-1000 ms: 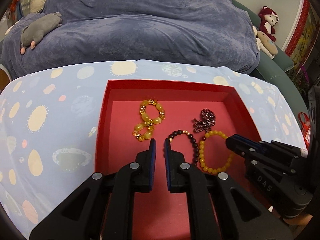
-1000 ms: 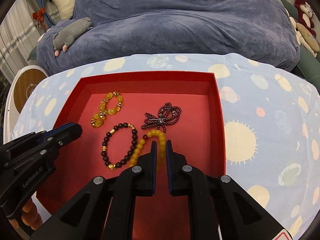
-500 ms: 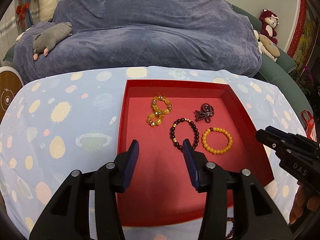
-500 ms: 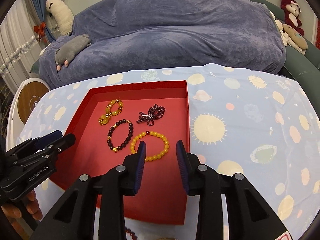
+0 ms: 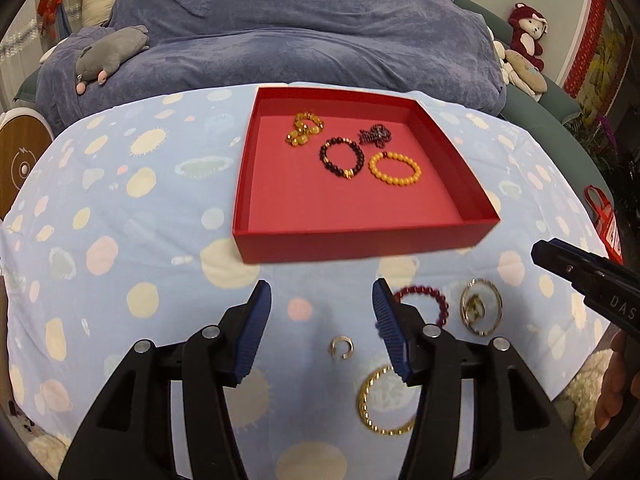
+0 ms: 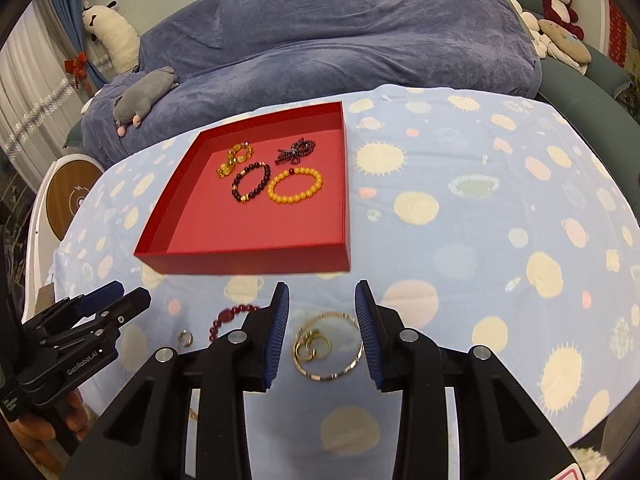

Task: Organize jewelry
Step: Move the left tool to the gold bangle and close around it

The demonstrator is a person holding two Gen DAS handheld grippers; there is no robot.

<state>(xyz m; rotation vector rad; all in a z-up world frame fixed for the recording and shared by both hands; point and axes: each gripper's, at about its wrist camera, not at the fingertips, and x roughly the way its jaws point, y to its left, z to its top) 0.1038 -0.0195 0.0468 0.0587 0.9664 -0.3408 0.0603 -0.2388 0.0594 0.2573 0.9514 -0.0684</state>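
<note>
Jewelry is split between two places: four beaded bracelets lie inside the red box (image 5: 362, 236) on the table; a dark red bracelet (image 5: 424, 300), gold bangle (image 6: 328, 344), small ring (image 5: 341, 347) and beaded gold hoop (image 5: 386, 400) lie before it. The left claw (image 5: 320, 320) has just been opening, empty, above the ring; the right claw (image 6: 322, 320), released, straddles the bangle without touching.

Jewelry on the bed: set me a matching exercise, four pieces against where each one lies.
Things:
1. yellow bead bracelet
2. dark red bead bracelet
3. small open ring
4. thin gold bangle

Places:
A. on the cloth, framed by the right gripper's open fingers
B. inside the red box
C. on the cloth, between the left gripper's fingers
D. on the cloth, partly behind the left gripper's finger

Pairs: 1-B, 2-D, 3-C, 4-A
</note>
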